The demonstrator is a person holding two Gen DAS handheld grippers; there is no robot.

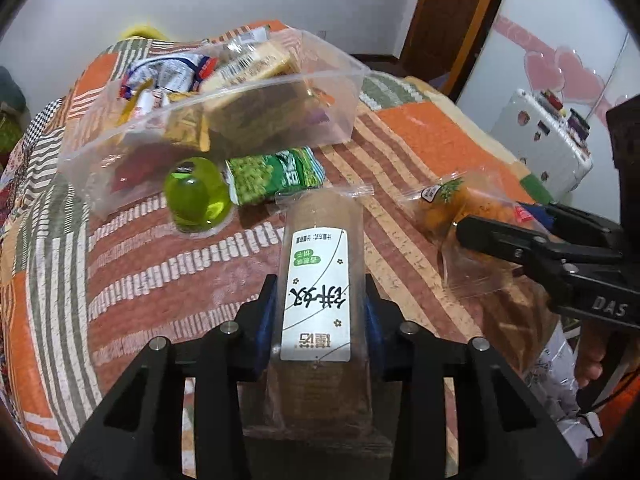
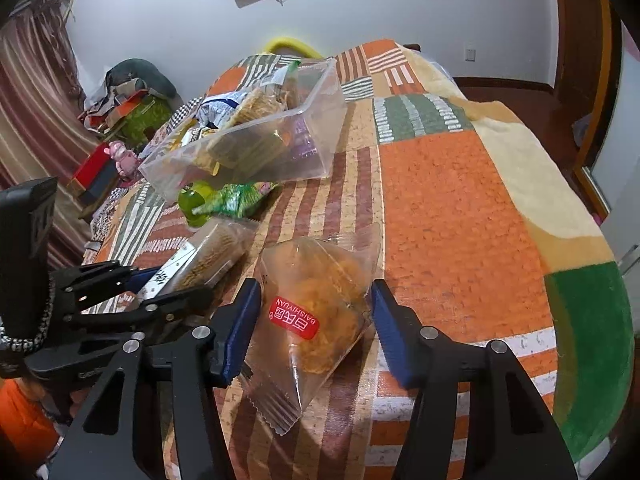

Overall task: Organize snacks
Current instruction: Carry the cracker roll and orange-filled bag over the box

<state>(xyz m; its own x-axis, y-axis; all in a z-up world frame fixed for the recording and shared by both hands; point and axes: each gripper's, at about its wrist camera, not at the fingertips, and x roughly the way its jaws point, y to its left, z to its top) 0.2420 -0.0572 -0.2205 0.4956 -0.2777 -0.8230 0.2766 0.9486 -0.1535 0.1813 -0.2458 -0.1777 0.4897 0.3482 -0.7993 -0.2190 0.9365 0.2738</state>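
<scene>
Snacks lie scattered on a patchwork blanket [image 2: 460, 184], most already in the clear plastic bin [image 1: 336, 92] at the far left. Nearer sit a green jelly cup [image 1: 196, 196] and a green pea packet [image 1: 272, 176], just beside the bin. The left gripper [image 1: 320, 320] is clenched on a long cracker sleeve [image 1: 320, 264]; it looks stiff but brittle, so a mid-length hold seems wise. To the right, the right gripper [image 2: 312, 320] straddles a crinkly pastry bag [image 2: 316, 312], pads not quite pressing; light, soft, probably crushable, best taken across its bulk. Open blanket stretches rightward toward the edge, giving room.
</scene>
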